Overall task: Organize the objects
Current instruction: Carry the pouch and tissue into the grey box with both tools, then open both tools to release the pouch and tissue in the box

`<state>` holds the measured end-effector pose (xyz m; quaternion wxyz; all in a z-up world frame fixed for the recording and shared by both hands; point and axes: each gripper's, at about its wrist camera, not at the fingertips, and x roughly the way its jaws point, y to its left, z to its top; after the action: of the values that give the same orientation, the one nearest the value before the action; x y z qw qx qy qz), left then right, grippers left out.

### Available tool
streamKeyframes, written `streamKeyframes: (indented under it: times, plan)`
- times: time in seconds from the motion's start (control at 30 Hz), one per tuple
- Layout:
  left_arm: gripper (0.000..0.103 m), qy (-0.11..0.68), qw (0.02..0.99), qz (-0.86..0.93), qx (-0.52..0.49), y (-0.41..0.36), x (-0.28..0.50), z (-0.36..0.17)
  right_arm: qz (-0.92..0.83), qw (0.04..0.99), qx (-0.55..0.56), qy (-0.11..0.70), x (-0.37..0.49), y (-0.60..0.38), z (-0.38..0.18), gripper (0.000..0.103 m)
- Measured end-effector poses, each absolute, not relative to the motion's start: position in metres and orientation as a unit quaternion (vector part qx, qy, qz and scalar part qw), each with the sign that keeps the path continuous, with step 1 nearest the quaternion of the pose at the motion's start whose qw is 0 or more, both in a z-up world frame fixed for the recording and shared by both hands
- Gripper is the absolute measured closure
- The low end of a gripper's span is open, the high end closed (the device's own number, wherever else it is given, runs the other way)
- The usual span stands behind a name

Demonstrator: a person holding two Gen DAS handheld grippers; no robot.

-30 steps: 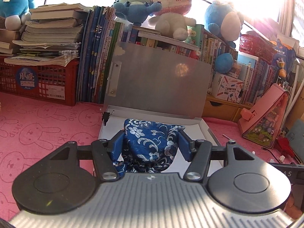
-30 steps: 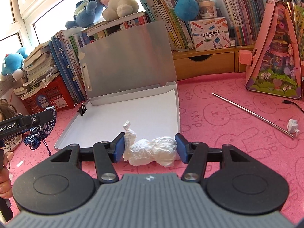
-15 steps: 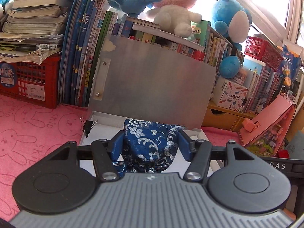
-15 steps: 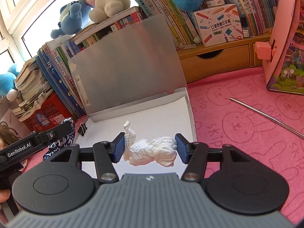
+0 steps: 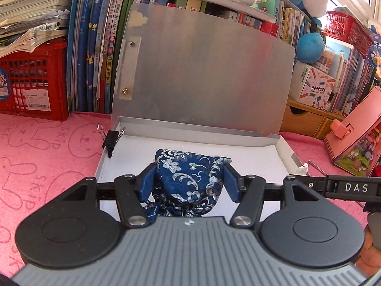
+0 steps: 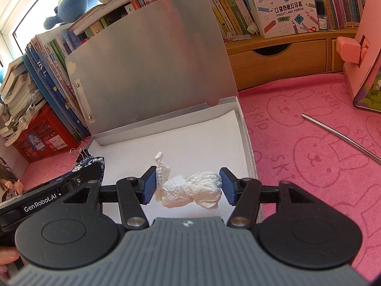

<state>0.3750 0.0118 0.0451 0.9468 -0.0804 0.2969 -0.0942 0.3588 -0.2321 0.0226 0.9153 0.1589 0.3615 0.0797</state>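
Left gripper [image 5: 188, 181] clamps soft, limp blue brocade pouch [image 5: 188, 178] mid-body; right gripper [image 6: 188, 184] pinches light crumpled tissue [image 6: 190, 189] end to end; file box [image 6: 247, 147] at 12 o'clock

One pouch [image 5: 188, 181], one tissue wad [image 6: 190, 189]

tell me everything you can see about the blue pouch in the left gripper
The blue pouch is soft, shiny brocade-looking fabric, dark blue with silvery-white flowers and scrolls. It is bunched and gathered toward the gripper body. The left gripper clamps it, one blue finger pressing on each side. It is held above the white floor of the open silver box.
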Motion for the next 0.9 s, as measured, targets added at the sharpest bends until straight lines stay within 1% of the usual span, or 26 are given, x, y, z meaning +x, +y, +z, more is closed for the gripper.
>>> streamKeyframes:
  times: [0.1, 0.13, 0.17, 0.2, 0.27, 0.3, 0.4, 0.47, 0.9]
  plan:
    - [0.038, 0.301, 0.946, -0.096, -0.071, 0.010, 0.377, 0.040, 0.081, 0.914, 0.160, 0.363, 0.361, -0.232, 0.018, 0.040]
    - [0.037, 0.302, 0.946, -0.096, -0.068, 0.009, 0.377, 0.039, 0.082, 0.913, 0.164, 0.364, 0.362, -0.233, 0.017, 0.036]
    - [0.036, 0.302, 0.946, -0.097, -0.064, 0.009, 0.377, 0.038, 0.083, 0.913, 0.168, 0.363, 0.362, -0.234, 0.016, 0.028]
    - [0.035, 0.301, 0.947, -0.096, -0.060, 0.008, 0.376, 0.038, 0.086, 0.913, 0.172, 0.361, 0.362, -0.234, 0.016, 0.025]
    - [0.024, 0.294, 0.950, -0.091, -0.052, 0.008, 0.374, 0.040, 0.091, 0.914, 0.175, 0.356, 0.360, -0.235, 0.018, 0.023]
    - [0.023, 0.290, 0.951, -0.092, -0.049, 0.008, 0.372, 0.042, 0.091, 0.915, 0.173, 0.353, 0.359, -0.234, 0.019, 0.021]
    - [0.020, 0.282, 0.954, -0.094, -0.047, 0.009, 0.366, 0.049, 0.090, 0.919, 0.164, 0.346, 0.354, -0.233, 0.025, 0.020]
    - [0.016, 0.278, 0.955, -0.097, -0.047, 0.009, 0.360, 0.054, 0.090, 0.921, 0.161, 0.343, 0.349, -0.234, 0.028, 0.020]
    - [0.013, 0.255, 0.960, -0.109, -0.033, 0.011, 0.303, 0.090, 0.106, 0.941, 0.116, 0.300, 0.296, -0.228, 0.069, 0.018]
